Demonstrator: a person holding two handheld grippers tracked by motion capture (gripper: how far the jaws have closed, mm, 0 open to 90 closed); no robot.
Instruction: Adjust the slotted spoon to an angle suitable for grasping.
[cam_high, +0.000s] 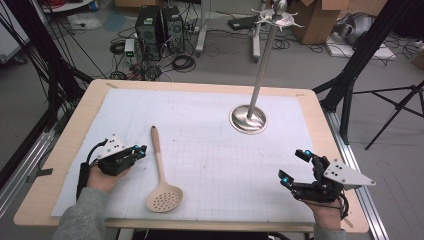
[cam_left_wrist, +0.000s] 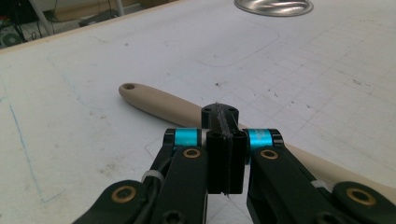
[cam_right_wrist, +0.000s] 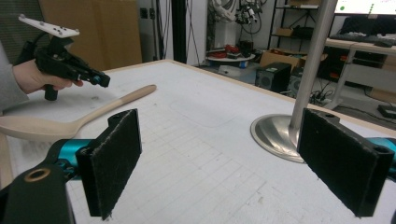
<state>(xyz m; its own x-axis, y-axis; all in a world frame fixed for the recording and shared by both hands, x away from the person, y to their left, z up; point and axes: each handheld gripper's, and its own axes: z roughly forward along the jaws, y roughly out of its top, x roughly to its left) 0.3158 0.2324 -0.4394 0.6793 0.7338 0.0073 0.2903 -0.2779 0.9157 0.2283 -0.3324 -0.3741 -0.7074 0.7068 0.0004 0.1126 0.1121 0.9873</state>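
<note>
Nearest the person, the right gripper hovers over the white mat with its jaws spread wide and nothing between them. At the other near corner, the left gripper has its jaws pressed flat together, holding nothing. Its tips sit just beside the handle of the wooden slotted spoon, above it in the left gripper view; whether they touch it is hard to tell. The spoon lies flat, bowl toward the person. Farther back stands the metal stand.
</note>
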